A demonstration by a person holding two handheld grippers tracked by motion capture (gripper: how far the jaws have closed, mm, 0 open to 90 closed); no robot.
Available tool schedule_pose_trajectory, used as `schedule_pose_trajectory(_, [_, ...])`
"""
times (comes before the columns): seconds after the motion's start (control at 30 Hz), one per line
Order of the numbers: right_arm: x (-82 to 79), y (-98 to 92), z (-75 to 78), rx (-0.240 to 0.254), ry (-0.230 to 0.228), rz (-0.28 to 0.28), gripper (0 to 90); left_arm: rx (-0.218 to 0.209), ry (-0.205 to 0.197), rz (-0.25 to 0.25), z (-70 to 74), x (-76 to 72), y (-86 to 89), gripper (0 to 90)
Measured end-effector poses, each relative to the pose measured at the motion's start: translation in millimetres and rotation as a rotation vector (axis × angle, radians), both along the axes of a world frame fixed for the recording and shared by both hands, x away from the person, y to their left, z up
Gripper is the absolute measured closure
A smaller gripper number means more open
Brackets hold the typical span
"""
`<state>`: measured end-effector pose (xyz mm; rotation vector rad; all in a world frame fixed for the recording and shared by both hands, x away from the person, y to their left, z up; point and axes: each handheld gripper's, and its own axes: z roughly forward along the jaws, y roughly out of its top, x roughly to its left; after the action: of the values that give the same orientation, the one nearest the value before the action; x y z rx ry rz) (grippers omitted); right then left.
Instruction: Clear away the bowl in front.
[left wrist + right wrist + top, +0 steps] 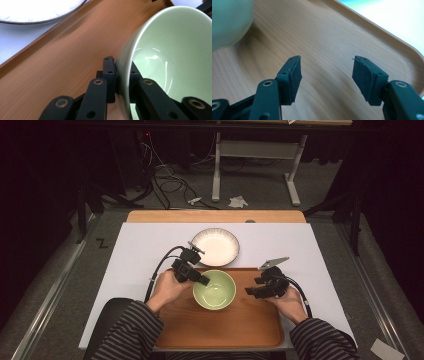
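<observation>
Left gripper (120, 75) fingers pinching green bowl (214, 289) rim, right gripper (325, 75) fingers spread over bare tray (250, 325)

The surface (150, 245) is covered in white, its wooden far edge bare. Directly on it lie a wooden tray (220, 325) at the near edge and a white plate (216, 246) just behind the tray.

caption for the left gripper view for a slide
Left gripper clamped on the green bowl rim above the wooden tray.

I see a pale green bowl (214, 289), a brown wooden tray (220, 327), a white plate (215, 247), and grey-black striped sleeves (131, 335).
</observation>
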<state>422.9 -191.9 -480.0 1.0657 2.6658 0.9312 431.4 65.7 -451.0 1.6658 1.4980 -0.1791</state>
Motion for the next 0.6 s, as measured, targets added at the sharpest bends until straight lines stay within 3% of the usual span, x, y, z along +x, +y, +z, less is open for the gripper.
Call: schedule_pose_trajectory(0.6, [-0.8,0.3,1.0,-0.002,0.0,0.002,41.6,0.034,0.024,0.024,-18.3,11.0,-3.0,83.1])
